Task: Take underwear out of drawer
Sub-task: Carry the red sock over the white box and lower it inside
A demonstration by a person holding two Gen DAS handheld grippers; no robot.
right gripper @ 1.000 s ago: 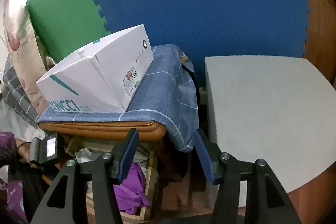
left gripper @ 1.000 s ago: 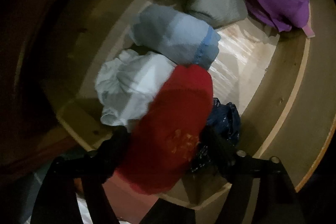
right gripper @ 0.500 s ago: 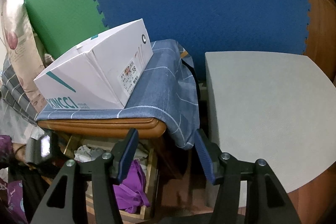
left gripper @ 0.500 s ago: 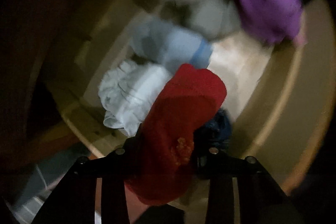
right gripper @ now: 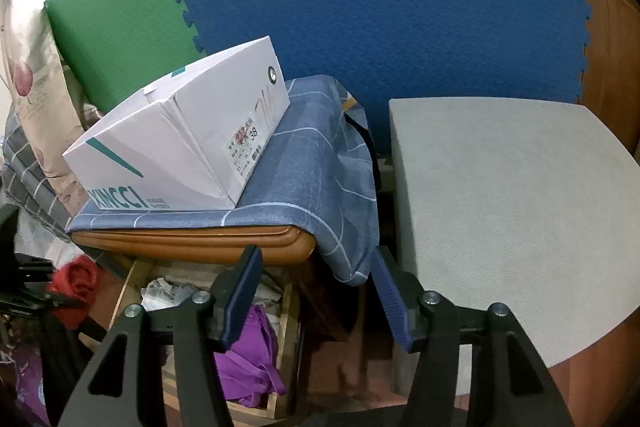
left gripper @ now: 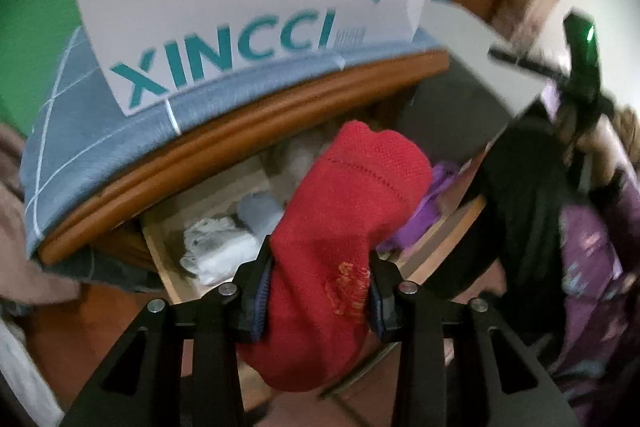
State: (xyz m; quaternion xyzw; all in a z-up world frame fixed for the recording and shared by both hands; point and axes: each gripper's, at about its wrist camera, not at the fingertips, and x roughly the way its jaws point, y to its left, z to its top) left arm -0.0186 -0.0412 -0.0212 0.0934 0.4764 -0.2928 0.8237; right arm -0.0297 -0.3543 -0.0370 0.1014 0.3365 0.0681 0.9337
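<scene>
The left tool [left gripper: 318, 291] is pinching the red underwear [left gripper: 344, 227]: both blue pads press into the knit cloth, which bulges up past the fingers toward 12 o'clock and sags below them toward 6 o'clock, where its lower end is cut off behind the tool's black frame. The garment hangs above the open wooden drawer [left gripper: 160, 251], clear of it. Its jaws closed onto the cloth within the last second. In the drawer, at 9 o'clock of the red piece, lies a white bundle [left gripper: 218, 251]; a pale blue roll [left gripper: 258, 213] sits just behind it, half hidden. A purple garment [left gripper: 424, 211] shows only as a sliver at 3 o'clock of the red cloth. The left wrist view is smeared by motion, so the dark shapes at the right edge cannot be made out.

The right tool [right gripper: 316, 295] stands spread with nothing between its fingers. Past it, the drawer's inside is mostly covered by the tool; at 6 o'clock the purple garment shows again. A white shoebox [right gripper: 180, 151] rests on a blue checked cloth [right gripper: 312, 163] over the tabletop. At 9 o'clock in this view a red patch is only partly seen.
</scene>
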